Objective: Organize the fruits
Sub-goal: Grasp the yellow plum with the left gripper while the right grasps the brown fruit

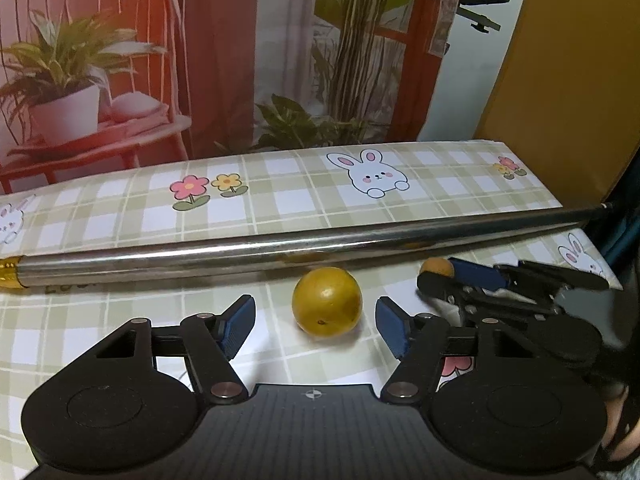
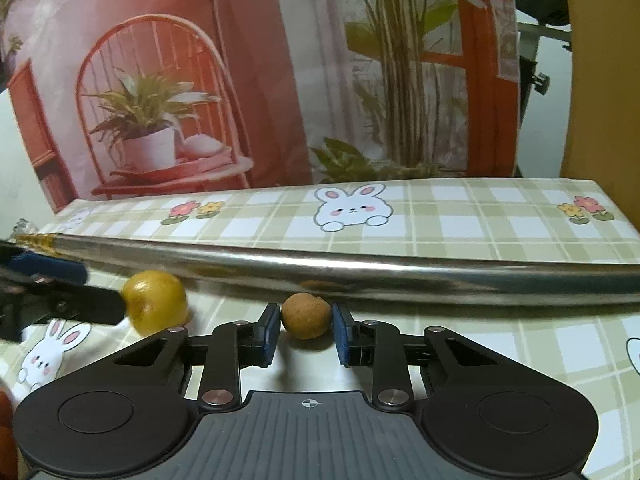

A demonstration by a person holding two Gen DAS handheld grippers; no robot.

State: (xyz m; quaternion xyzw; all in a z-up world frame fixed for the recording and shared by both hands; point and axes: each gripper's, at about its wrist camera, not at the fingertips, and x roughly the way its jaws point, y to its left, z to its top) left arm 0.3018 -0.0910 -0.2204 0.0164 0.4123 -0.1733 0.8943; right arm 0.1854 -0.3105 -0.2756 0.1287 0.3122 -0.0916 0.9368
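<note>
A round yellow fruit [image 1: 327,307] lies on the checked tablecloth just ahead of my left gripper [image 1: 315,322], which is open with the fruit between and slightly beyond its blue pads. The same fruit shows in the right wrist view [image 2: 155,301] at the left. A small brown fruit [image 2: 306,315] sits between the blue pads of my right gripper [image 2: 306,334], whose jaws stand close on both sides of it. In the left wrist view the brown fruit [image 1: 437,267] shows at the tip of the right gripper [image 1: 438,276].
A long shiny metal tube [image 1: 280,250] with a gold end lies across the table behind both fruits; it also shows in the right wrist view [image 2: 360,274]. A printed backdrop [image 1: 224,60] stands behind the table. The table's right edge is near.
</note>
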